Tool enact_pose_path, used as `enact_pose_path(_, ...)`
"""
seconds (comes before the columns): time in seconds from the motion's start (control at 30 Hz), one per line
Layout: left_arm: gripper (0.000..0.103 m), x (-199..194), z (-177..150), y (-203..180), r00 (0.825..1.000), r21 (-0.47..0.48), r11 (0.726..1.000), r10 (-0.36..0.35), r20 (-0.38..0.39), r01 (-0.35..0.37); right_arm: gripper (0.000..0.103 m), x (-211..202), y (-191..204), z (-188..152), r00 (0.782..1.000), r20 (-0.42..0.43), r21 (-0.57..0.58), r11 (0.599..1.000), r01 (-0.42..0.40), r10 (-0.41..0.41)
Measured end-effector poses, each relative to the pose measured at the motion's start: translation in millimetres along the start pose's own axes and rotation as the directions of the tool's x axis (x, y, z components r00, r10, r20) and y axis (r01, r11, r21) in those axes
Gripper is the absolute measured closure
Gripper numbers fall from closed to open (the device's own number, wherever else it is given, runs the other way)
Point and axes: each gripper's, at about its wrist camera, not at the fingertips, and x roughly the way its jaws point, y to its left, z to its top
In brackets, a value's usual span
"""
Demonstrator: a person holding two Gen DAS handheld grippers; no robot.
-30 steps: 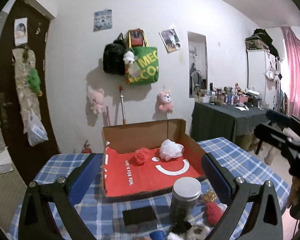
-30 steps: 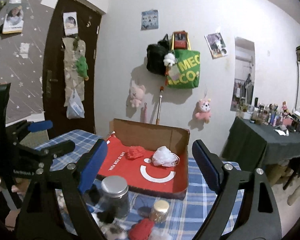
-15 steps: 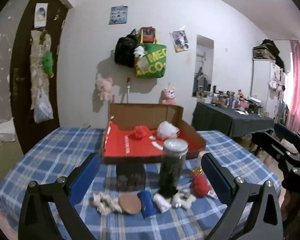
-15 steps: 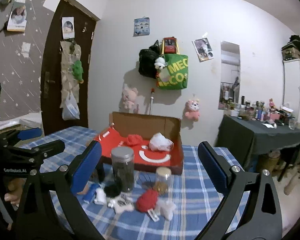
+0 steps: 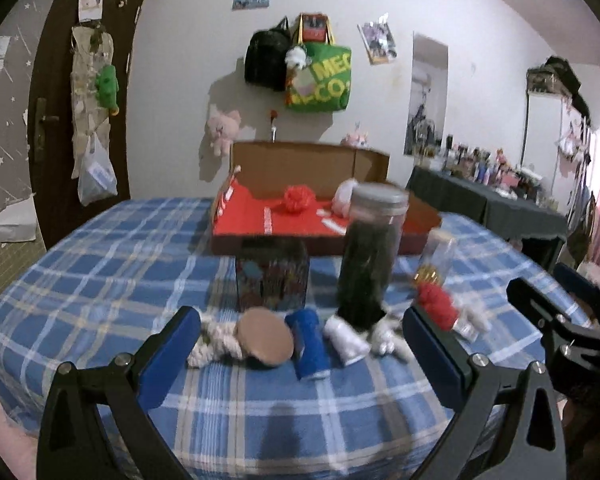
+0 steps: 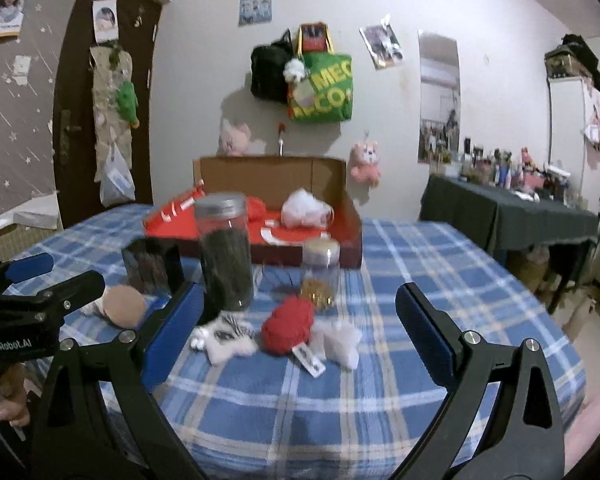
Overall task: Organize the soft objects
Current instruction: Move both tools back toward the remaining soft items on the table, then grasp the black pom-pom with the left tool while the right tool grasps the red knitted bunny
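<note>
In the left wrist view we see that both cameras have dropped since a second ago: the box that we looked down into then now shows side-on, and the row of small things at the table's near edge has come into sight. Our left hand-held gripper (image 5: 300, 344) stands wide with nothing between its blue pads, low over the blue plaid table (image 5: 112, 264). Beyond it lie a knotted rope toy (image 5: 214, 342), a tan round pad (image 5: 265, 340), a blue roll (image 5: 308, 342) and a white roll (image 5: 346, 338) close together, with a red yarn ball (image 5: 436, 306) further right. Behind them stand a dark printed tin (image 5: 272, 274) and a tall jar (image 5: 370, 252) with a grey lid and dark contents. The open cardboard box (image 5: 312, 164) with a red floor holds a red pompom (image 5: 298, 198) and a pale soft lump, partly hidden by the jar. On the wall hangs a green tote bag (image 5: 320, 78). In the right wrist view our right hand-held gripper (image 6: 298, 324) has just been opening and now gapes wide, empty, with the red yarn ball (image 6: 288, 326) lying on the table between and beyond its pads, a striped fluffy toy (image 6: 226, 338) to one side and a white fluffy piece (image 6: 340, 340) to the other. A small jar (image 6: 321, 274) with gold bits at the bottom stands just behind the ball, and a white fluffy toy (image 6: 304, 210) lies in the box.
</note>
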Motion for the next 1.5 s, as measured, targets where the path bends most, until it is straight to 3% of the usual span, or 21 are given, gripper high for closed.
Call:
enact_pose_path(0.53, 0.0, 42.4, -7.8, 14.4, 0.994, -0.006, 0.999, 0.036, -0.099, -0.037, 0.005, 53.7, 5.3, -25.1, 0.989, -0.146, 0.003, 0.999, -0.035, 0.036)
enact_pose_path(0.7, 0.0, 49.2, -0.8, 10.1, 0.994, 0.021, 1.0, -0.017, -0.11, 0.019, 0.005, 68.0, 5.1, -22.1, 0.982, -0.18, 0.002, 0.998, -0.058, 0.058)
enact_pose_path(0.87, 0.0, 57.4, 11.6, -2.8, 0.983, 0.067, 0.988, -0.129, -0.129, 0.138, 0.005, 83.3, -1.7, -14.2, 0.962, -0.227, 0.022, 0.988, -0.151, 0.152)
enact_pose_path(1.1, 0.027, 81.9, 17.6, -25.2, 0.956, 0.126, 0.964, -0.204, -0.212, 0.233, 0.006, 104.2, -16.5, -5.4, 0.933, -0.281, 0.022, 0.974, -0.228, 0.225)
enact_pose_path(1.27, 0.034, 100.1, 18.3, -36.2, 0.939, 0.135, 0.956, -0.218, -0.266, 0.26, 0.026, 118.4, -18.9, -6.4, 0.902, -0.333, 0.023, 0.959, -0.282, 0.273)
enact_pose_path(1.33, 0.035, 106.8, 17.6, -40.1, 0.935, 0.152, 0.953, -0.209, -0.286, 0.26, 0.044, 123.5, -17.8, -8.3, 0.888, -0.355, 0.028, 0.952, -0.304, 0.294)
enact_pose_path(1.37, 0.036, 112.0, 16.9, -42.8, 0.934, 0.163, 0.955, -0.19, -0.303, 0.247, 0.048, 128.2, -17.3, -9.8, 0.873, -0.379, 0.039, 0.948, -0.316, 0.307)
enact_pose_path(1.5, 0.065, 128.0, 12.2, -42.3, 0.904, 0.128, 0.954, -0.205, -0.374, 0.269, 0.057, 138.3, -20.6, -16.4, 0.848, -0.426, 0.079, 0.947, -0.311, 0.314)
